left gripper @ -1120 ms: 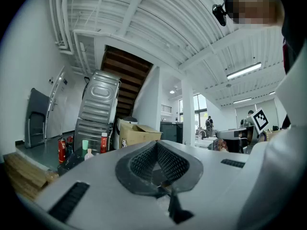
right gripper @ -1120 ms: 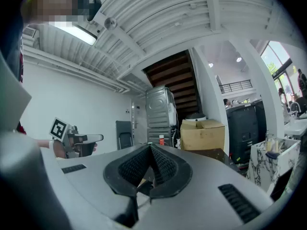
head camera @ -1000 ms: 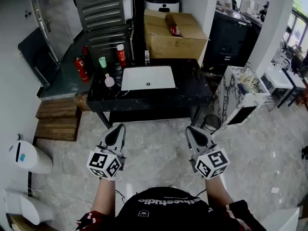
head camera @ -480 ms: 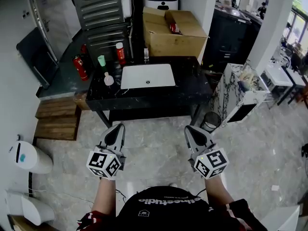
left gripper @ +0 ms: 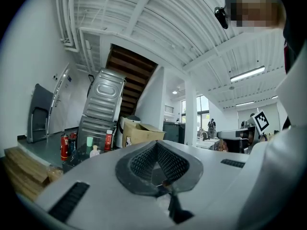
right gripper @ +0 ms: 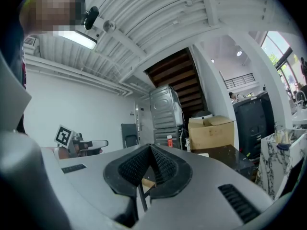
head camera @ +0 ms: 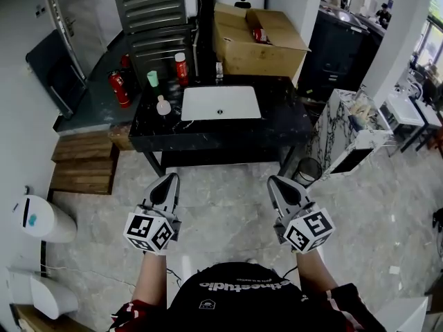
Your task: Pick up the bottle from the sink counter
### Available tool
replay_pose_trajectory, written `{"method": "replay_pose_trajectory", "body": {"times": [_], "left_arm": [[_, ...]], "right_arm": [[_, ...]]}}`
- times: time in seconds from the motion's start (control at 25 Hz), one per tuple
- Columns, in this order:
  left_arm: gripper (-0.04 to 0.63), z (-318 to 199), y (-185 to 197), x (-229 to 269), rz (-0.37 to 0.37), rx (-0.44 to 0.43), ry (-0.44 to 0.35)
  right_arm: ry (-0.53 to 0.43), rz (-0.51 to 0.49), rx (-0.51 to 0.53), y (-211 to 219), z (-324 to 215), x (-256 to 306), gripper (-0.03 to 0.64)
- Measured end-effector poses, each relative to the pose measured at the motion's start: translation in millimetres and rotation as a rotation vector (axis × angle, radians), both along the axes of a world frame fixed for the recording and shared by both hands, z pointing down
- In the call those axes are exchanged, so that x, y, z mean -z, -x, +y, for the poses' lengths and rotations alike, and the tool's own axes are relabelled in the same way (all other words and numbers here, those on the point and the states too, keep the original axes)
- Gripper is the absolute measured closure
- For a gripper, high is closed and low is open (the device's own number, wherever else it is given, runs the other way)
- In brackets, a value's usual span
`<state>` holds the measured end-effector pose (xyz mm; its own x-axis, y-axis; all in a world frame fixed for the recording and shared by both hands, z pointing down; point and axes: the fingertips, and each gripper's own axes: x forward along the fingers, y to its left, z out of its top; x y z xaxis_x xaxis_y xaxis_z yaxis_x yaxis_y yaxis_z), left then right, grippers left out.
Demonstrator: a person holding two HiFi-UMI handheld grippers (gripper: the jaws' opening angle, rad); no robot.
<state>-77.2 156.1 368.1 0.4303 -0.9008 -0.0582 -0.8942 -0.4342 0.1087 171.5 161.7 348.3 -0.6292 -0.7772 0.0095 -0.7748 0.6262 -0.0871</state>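
Short of the sink counter (head camera: pixel 277 126), left gripper (head camera: pixel 168 179) closed, empty; right gripper (head camera: pixel 277 180) likewise.

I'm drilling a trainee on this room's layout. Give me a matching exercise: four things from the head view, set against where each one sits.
Things:
1. basin
2. fire extinguisher
3. cardboard box
4. waste bin

Places:
A. on the pale floor by the counter's right-hand leg in the head view
B. set into the black counter
C. behind the counter
D. on the dark floor at the counter's left-hand end in the head view

Pairs: 1-B, 2-D, 3-C, 4-A
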Motion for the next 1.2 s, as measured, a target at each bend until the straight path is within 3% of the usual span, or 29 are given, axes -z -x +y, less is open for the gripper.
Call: {"method": "replay_pose_trajectory", "body": {"times": [0.32, 0.56, 0.72, 0.96, 1.2], "left_arm": [[0.581, -13, 36, -17, 0.01, -0.004, 0.011], [0.581, -54, 34, -27, 0.004, -0.01, 0.029], [0.581, -103, 19, -39, -0.047, -0.01, 0.044], [0.581, -207, -10, -36, -0.072, -0.013, 0.043], [0.581, -299, -21, -21, -0.1, 0.042, 0.044]], "right_arm": [[-0.053, 0.051, -0.023, 35, -14, -2, 0.58], [-0.018, 0.061, -0.017, 36, -49, -16, 0.58], [0.018, 0.048, 0.017, 32, -101, -32, 0.58], [-0.004, 0.032, 0.103, 40, -212, -25, 0.58], [0.0, 0.014, 0.207, 53, -304, -21, 0.58]]}}
